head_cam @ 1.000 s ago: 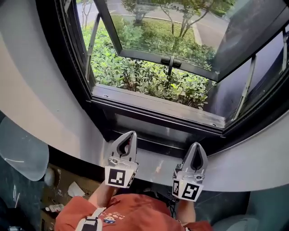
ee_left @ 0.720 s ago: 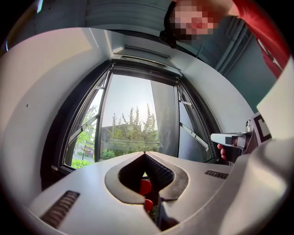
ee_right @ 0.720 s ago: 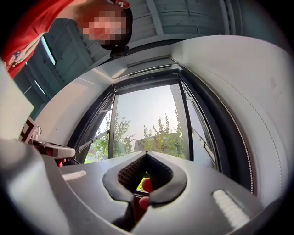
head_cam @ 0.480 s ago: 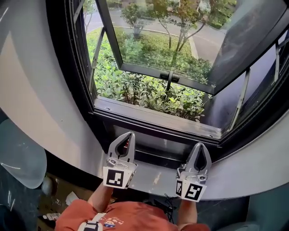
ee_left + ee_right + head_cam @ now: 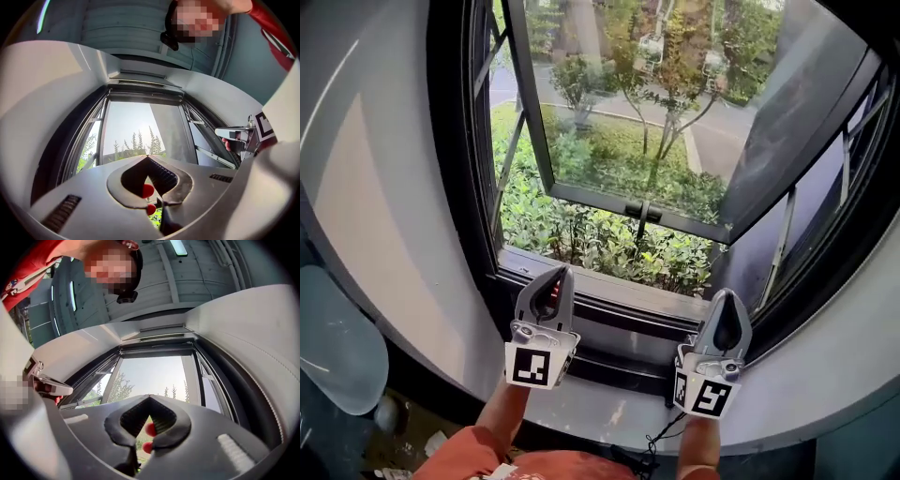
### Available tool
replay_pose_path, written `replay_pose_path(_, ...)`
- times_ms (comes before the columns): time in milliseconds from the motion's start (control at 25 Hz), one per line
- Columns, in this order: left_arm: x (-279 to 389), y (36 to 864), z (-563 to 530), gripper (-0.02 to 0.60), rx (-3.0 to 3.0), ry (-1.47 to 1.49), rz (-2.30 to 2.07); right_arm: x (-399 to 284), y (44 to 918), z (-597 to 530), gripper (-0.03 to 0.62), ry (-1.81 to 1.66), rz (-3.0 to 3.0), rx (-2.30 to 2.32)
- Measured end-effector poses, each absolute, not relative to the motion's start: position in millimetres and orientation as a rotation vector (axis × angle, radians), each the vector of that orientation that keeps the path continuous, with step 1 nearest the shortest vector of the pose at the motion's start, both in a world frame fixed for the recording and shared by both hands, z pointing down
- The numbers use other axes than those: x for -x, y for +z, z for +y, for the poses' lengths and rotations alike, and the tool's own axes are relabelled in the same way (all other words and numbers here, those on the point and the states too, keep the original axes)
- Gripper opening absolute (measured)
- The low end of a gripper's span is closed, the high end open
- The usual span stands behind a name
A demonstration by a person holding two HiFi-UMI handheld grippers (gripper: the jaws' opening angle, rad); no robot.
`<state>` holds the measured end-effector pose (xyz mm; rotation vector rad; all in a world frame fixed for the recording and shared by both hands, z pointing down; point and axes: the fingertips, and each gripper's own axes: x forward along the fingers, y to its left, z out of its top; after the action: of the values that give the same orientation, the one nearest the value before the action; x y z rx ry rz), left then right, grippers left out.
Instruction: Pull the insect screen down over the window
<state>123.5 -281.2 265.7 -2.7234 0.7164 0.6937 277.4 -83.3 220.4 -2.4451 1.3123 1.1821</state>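
The window (image 5: 609, 286) stands open, its glass sash (image 5: 619, 122) swung outward with a dark handle (image 5: 639, 208) on its lower rail. No screen covers the opening. In both gripper views a dark bar (image 5: 143, 96) runs along the top of the frame (image 5: 157, 339); whether it is the screen's bar I cannot tell. My left gripper (image 5: 557, 274) is shut and empty, its tips level with the sill at the lower left. My right gripper (image 5: 727, 296) is shut and empty near the lower right corner. Both point upward, their tips (image 5: 147, 157) (image 5: 150, 397) touching nothing.
Thick white walls (image 5: 384, 234) flank the dark frame, and a white ledge (image 5: 609, 412) runs under the sill. A metal stay arm (image 5: 780, 248) crosses the right side. A thin cable (image 5: 661, 436) lies on the ledge. Shrubs (image 5: 600, 239) and a road lie outside.
The head view has tilted up, so more of the window shows. Both grippers have risen from the white ledge to the level of the lower frame, and both stay shut.
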Motion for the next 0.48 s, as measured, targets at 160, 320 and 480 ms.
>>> replay_pose_path(160, -117, 220, -291, 0.005, 2.616, 0.788, 0.717, -276, 185, -81, 0.011, 1.298, 1.295, 2.422)
replay_pose_path(320, -113, 180, -300, 0.005, 2.542, 0.845, 0.719, -280, 148, -81, 0.009, 1.37, 1.27, 2.381)
replay_pose_path(480, -116, 143, -306, 0.005, 2.496, 0.879, 0.709, -284, 102, -83, 0.009, 1.478, 1.235, 2.343)
